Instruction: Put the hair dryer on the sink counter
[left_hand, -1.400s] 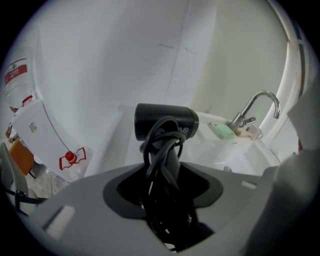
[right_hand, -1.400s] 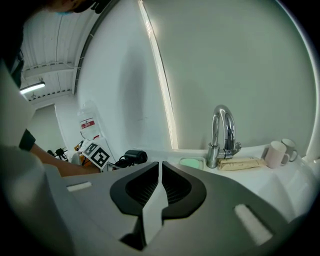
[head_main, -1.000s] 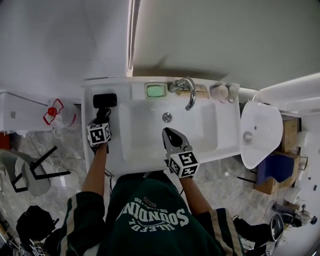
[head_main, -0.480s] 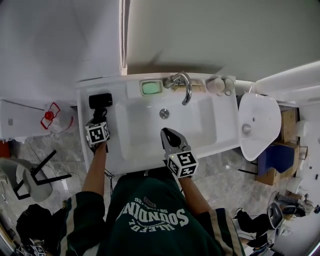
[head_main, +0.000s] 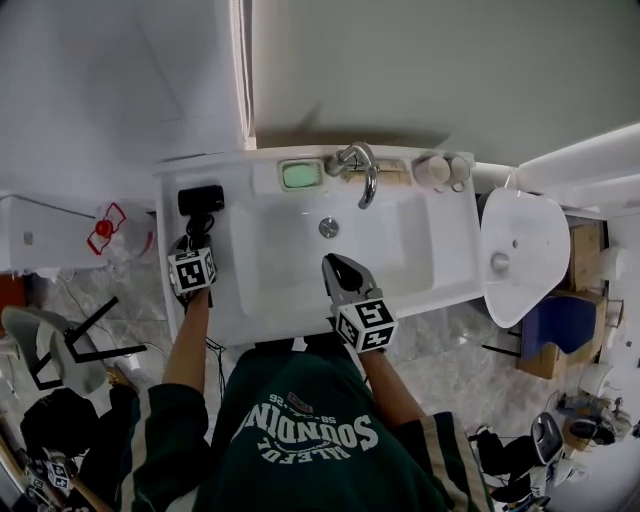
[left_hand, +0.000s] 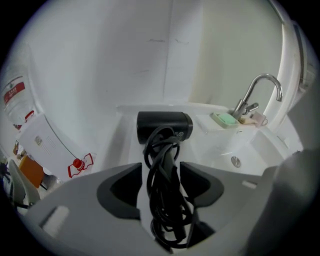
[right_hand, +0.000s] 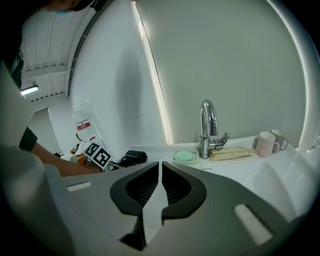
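Two grippers showed, the left gripper (head_main: 197, 240) nearer the dryer (head_main: 200, 200), which lay on the counter (head_main: 226, 295) left of the sink (head_main: 400, 250). The dryer sat just ahead of that gripper, barrel crosswise, its handle and coiled cord (left_hand: 165, 200) running back between jaws that were opening off them. The right gripper (head_main: 340, 270), pressed together and empty, hovered over the sink's front. Since a second earlier, dryer and grippers had kept their places

The white sink counter (head_main: 452, 262) was viewed steeply from overhead in the head view. Both gripper views were aimed low and close across it, rearward; the curved chrome tap (right_hand: 208, 125) was shared by all three.
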